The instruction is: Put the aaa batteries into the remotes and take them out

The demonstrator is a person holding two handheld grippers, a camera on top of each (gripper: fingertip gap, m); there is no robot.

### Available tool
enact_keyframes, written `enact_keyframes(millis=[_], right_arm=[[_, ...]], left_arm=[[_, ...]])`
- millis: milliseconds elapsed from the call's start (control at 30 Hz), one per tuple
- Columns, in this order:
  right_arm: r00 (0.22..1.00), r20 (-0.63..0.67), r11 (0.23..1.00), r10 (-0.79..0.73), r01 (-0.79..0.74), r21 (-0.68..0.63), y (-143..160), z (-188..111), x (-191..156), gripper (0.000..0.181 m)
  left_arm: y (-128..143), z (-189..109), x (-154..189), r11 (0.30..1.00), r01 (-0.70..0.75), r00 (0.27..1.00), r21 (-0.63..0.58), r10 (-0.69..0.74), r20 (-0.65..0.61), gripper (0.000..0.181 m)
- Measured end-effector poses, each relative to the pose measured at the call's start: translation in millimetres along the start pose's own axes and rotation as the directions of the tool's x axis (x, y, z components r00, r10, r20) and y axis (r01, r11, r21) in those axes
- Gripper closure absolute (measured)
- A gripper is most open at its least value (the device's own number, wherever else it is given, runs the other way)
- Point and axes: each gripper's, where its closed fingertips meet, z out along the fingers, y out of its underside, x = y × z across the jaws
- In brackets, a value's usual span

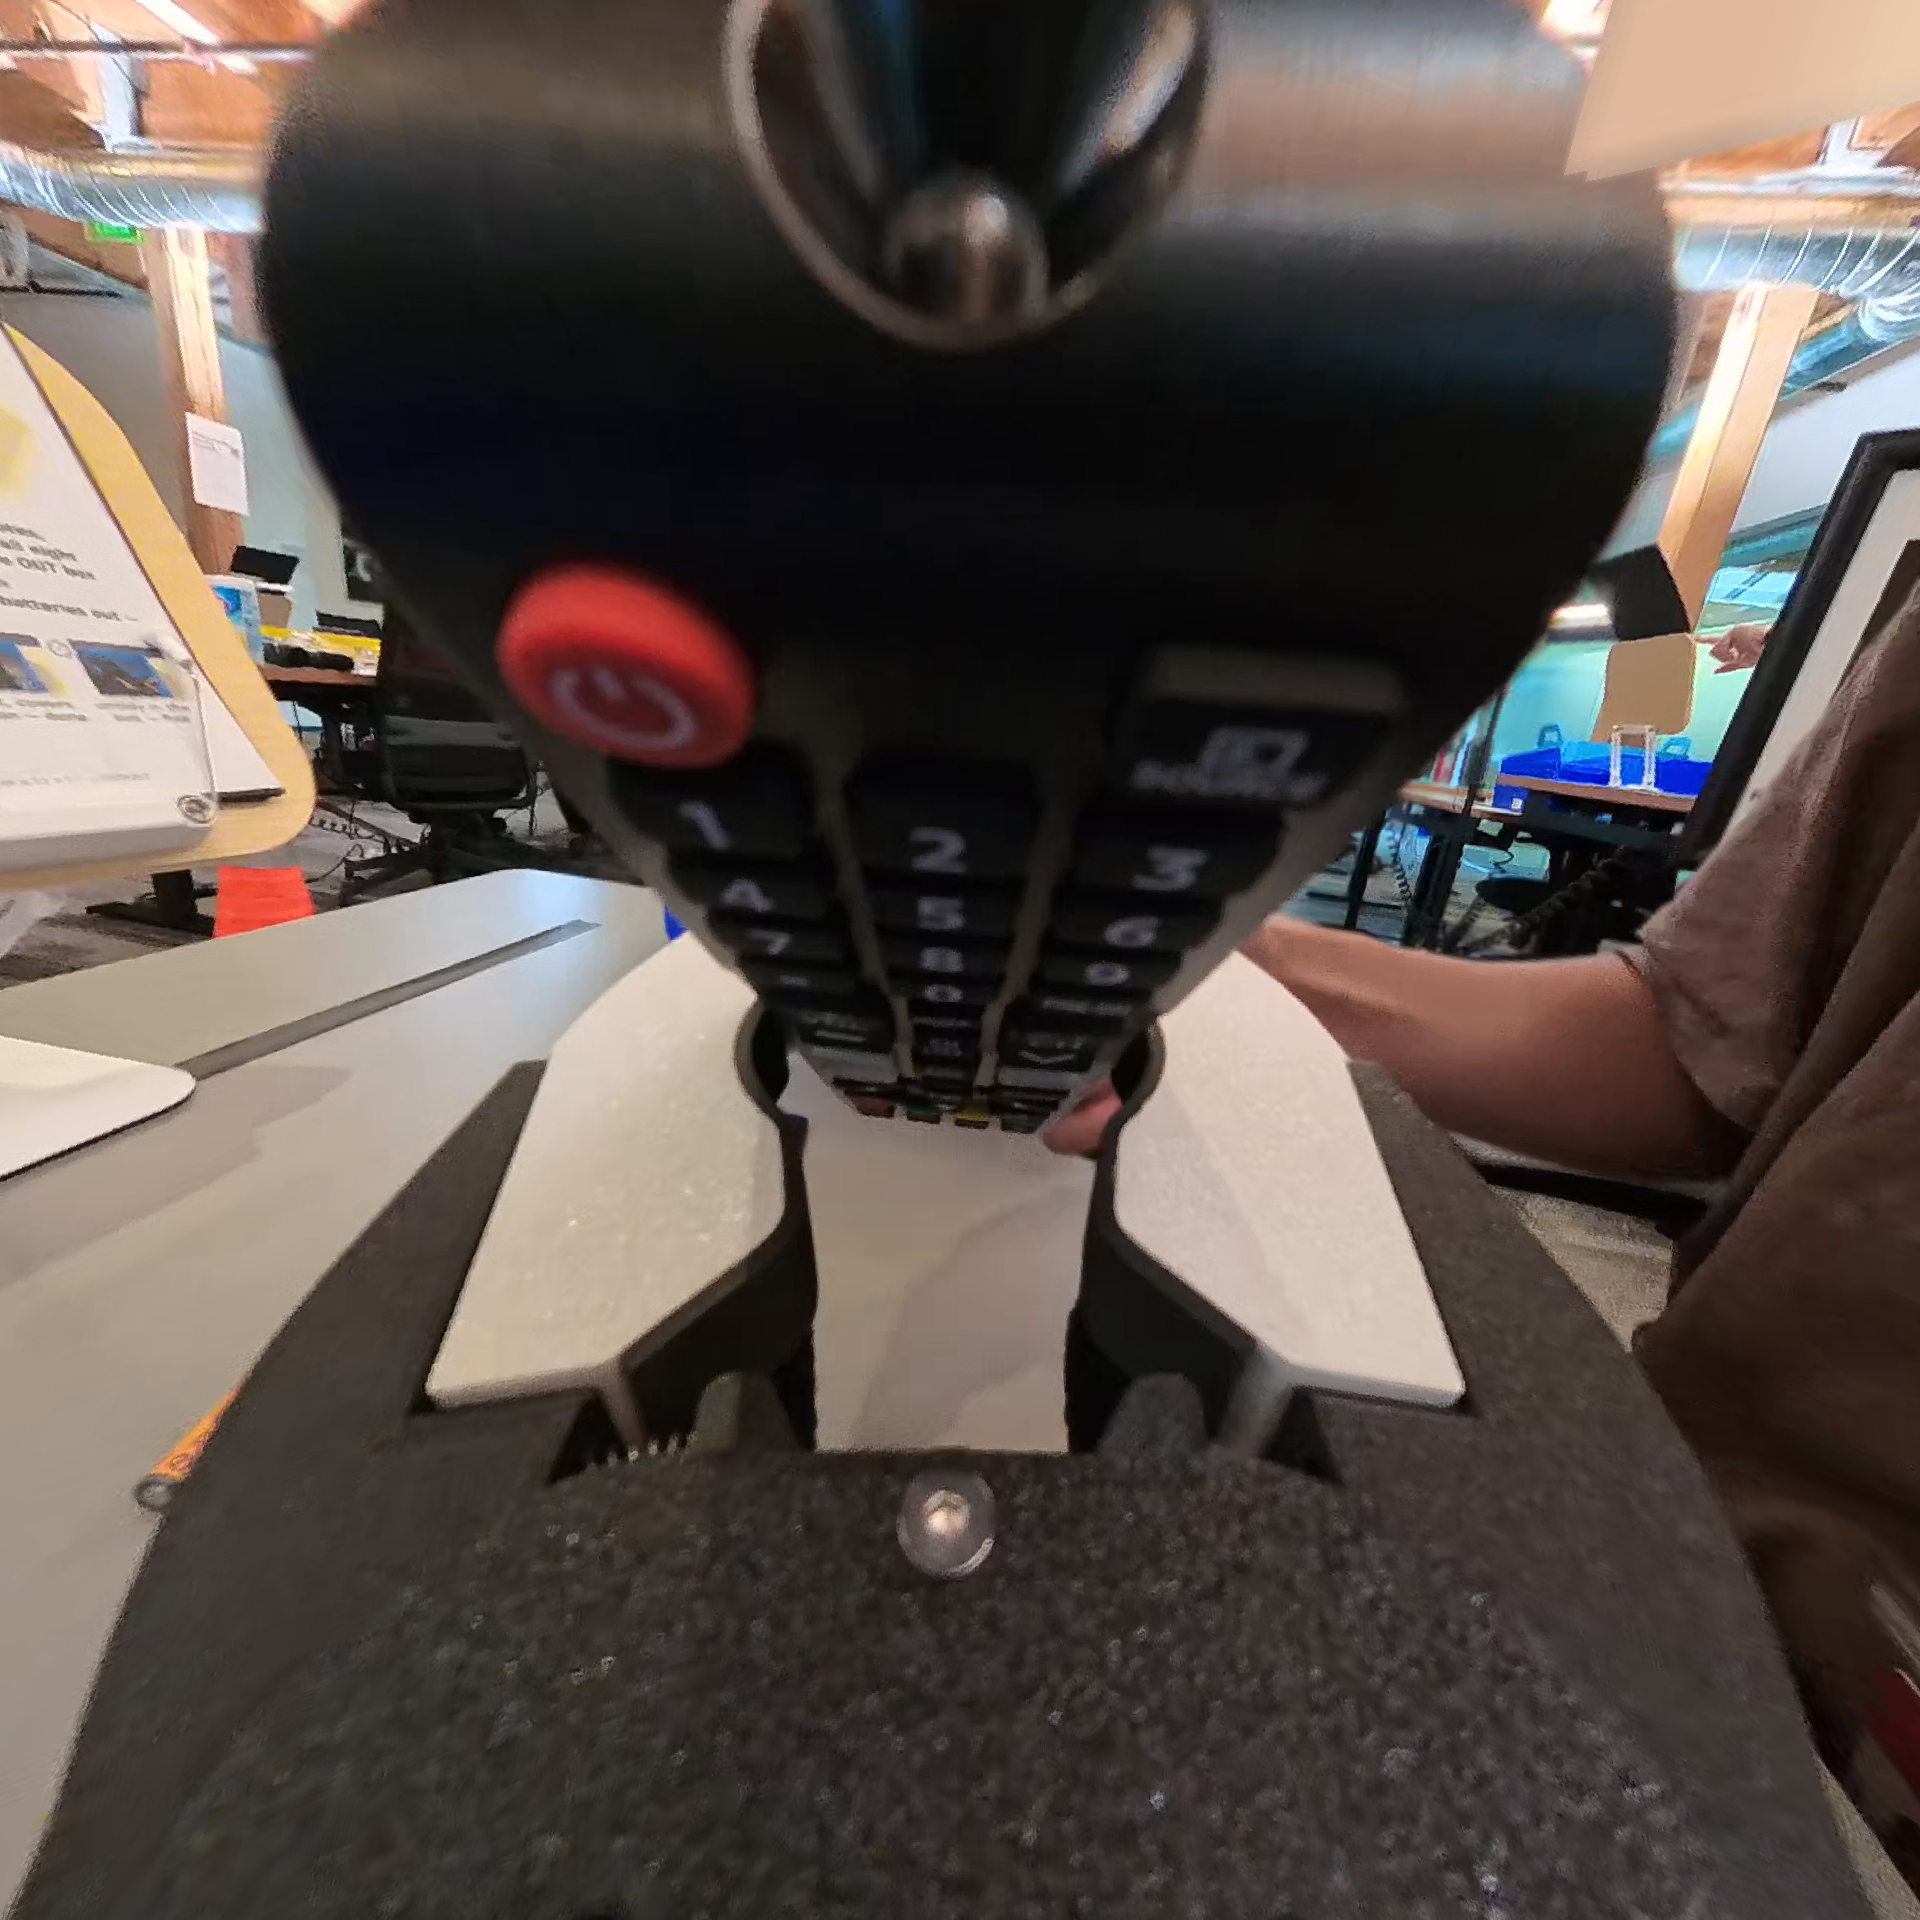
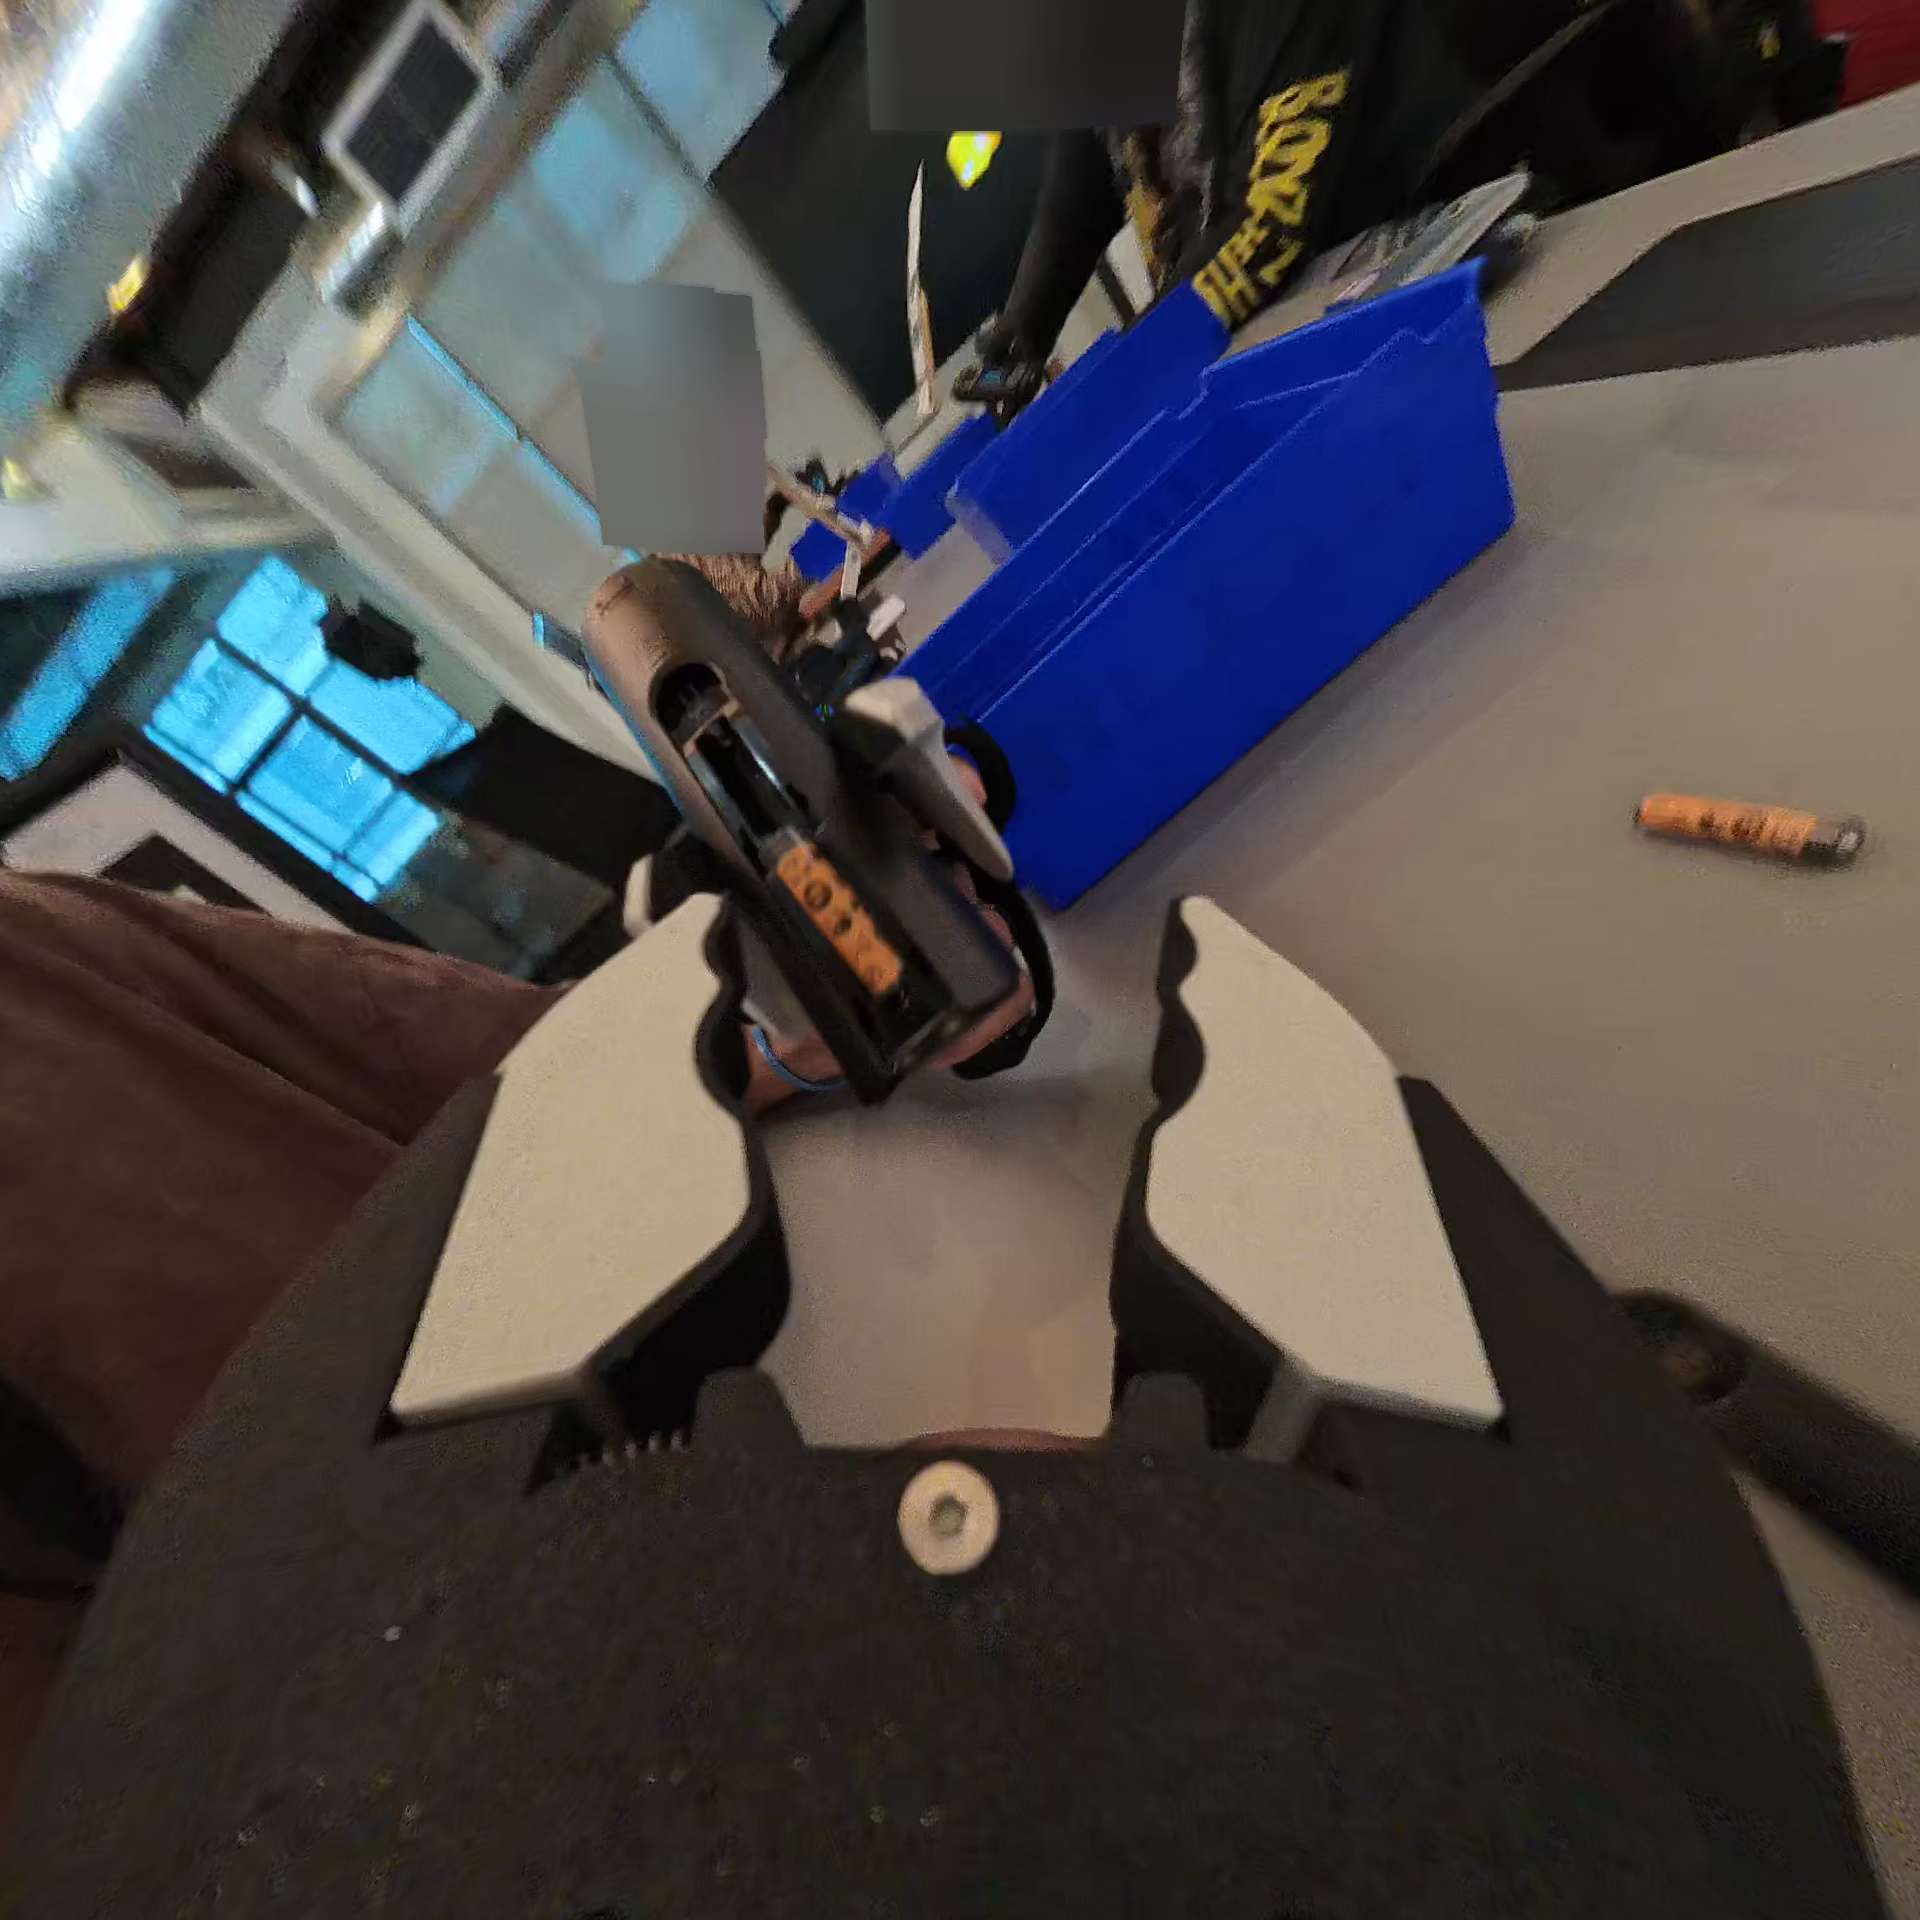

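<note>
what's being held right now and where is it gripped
The left gripper holds the black remote by its lower end, below the number keys, one finger on each side edge. The right gripper is open and holds nothing.

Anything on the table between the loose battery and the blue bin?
No. In the right wrist view, only bare grey table lies between the loose battery and the blue bin.

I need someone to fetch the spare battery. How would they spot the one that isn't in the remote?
Start at the big blue bin on the grey table. On the bare tabletop beside it lies an orange battery, alone on its side. The other orange battery sits inside the held remote.
</note>
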Motion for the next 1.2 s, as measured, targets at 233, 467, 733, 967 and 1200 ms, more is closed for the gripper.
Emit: enact_keyframes(millis=[233,467,733,967,1200], right_arm=[[0.951,0.006,0.951,-0.308,0.308,-0.025,38,17,-16,0.103],[0.916,0.069,0.913,-0.396,0.401,-0.079,37,19,-14,0.129],[0.896,0.127,0.834,-0.425,0.442,-0.332,35,-4,-11,0.129],[0.925,0.030,0.878,-0.378,0.368,-0.305,23,-2,-11,0.126],[0.993,-0.035,0.993,0.110,-0.108,0.053,13,6,-23,0.105]], left_arm=[[-3,0,1,0.992,0.111,0.992,0.054,-0.108,-0.058,0.121],[10,6,6,0.993,0.115,0.991,0.002,-0.114,-0.071,0.120],[39,12,14,0.981,0.071,0.993,-0.180,-0.087,-0.084,0.117],[30,12,7,0.992,0.030,0.999,-0.126,-0.035,-0.038,0.122],[30,12,6,0.990,-0.055,0.998,-0.127,0.056,-0.001,0.123]])
